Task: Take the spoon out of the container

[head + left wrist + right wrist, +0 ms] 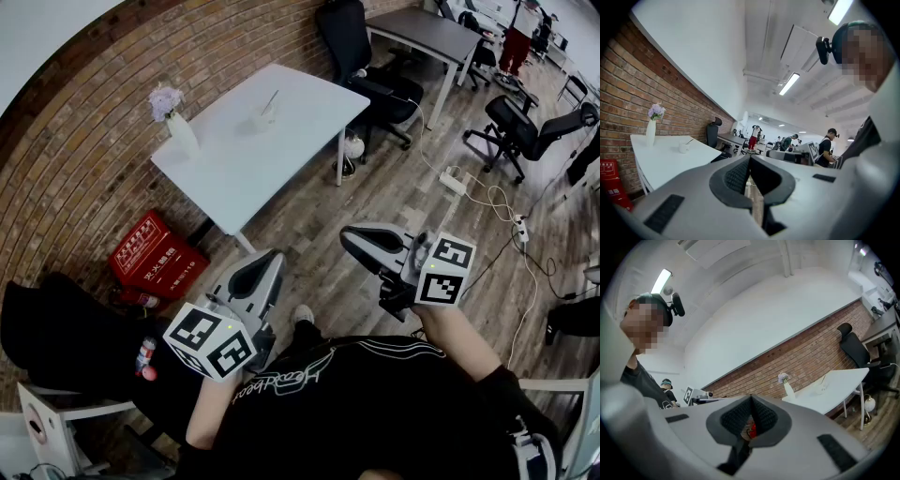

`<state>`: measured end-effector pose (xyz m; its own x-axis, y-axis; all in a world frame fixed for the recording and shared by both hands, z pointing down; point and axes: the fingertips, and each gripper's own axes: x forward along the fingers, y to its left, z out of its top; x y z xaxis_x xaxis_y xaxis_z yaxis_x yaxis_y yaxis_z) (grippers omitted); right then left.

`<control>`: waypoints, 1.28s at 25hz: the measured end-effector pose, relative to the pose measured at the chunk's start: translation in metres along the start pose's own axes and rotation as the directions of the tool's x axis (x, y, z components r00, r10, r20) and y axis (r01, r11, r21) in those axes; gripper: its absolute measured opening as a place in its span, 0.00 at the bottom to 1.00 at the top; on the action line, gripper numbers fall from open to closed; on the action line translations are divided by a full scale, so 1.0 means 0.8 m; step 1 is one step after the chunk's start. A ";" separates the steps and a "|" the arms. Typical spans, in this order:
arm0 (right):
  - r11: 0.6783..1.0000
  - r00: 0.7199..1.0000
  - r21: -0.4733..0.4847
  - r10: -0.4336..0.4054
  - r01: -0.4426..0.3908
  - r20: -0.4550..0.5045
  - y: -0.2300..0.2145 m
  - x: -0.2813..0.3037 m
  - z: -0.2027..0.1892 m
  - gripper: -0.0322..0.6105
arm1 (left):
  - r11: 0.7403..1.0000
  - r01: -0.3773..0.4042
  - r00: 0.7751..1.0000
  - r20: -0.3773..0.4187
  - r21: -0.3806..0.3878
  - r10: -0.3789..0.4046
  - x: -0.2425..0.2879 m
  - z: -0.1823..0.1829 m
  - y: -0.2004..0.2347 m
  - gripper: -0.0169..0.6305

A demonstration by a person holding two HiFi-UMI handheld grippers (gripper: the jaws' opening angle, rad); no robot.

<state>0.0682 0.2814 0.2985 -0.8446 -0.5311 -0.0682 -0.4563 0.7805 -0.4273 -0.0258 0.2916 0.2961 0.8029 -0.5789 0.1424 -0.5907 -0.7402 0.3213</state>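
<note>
A small white container (263, 117) with a spoon (271, 101) standing in it sits on a white table (234, 155), far ahead of me. It also shows small in the left gripper view, container (684, 147) and spoon (689, 141), and in the right gripper view, container (820, 388). My left gripper (266, 255) and right gripper (348, 236) are held up close to my body, well short of the table. Both are shut with nothing between the jaws, as the left gripper (750, 157) and right gripper (751, 397) show in their own views.
A white vase with purple flowers (176, 122) stands at the table's left corner. A red crate (155, 258) lies on the floor by the brick wall. Black office chairs (366, 66), a grey desk (427, 33) and floor cables with a power strip (453, 183) are beyond.
</note>
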 end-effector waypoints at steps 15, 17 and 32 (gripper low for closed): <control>1.000 0.999 0.009 -0.030 0.030 -0.021 -0.032 -0.002 -0.014 0.04 | 1.000 0.004 1.000 -0.007 -0.019 -0.004 0.021 -0.015 0.015 0.03; 0.999 0.999 0.010 -0.033 0.033 -0.025 -0.048 0.010 -0.010 0.05 | 1.000 0.008 1.000 -0.009 -0.022 -0.008 0.032 -0.010 0.032 0.03; 0.993 0.995 0.066 -0.090 0.093 -0.046 -0.255 0.175 0.067 0.05 | 0.997 0.022 0.997 -0.069 -0.068 -0.027 0.172 0.081 0.266 0.03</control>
<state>0.0580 0.0297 0.3276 -0.8119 -0.5837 0.0119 -0.5134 0.7041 -0.4906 -0.0461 0.0321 0.3236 0.8222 -0.5336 0.1979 -0.5657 -0.7280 0.3874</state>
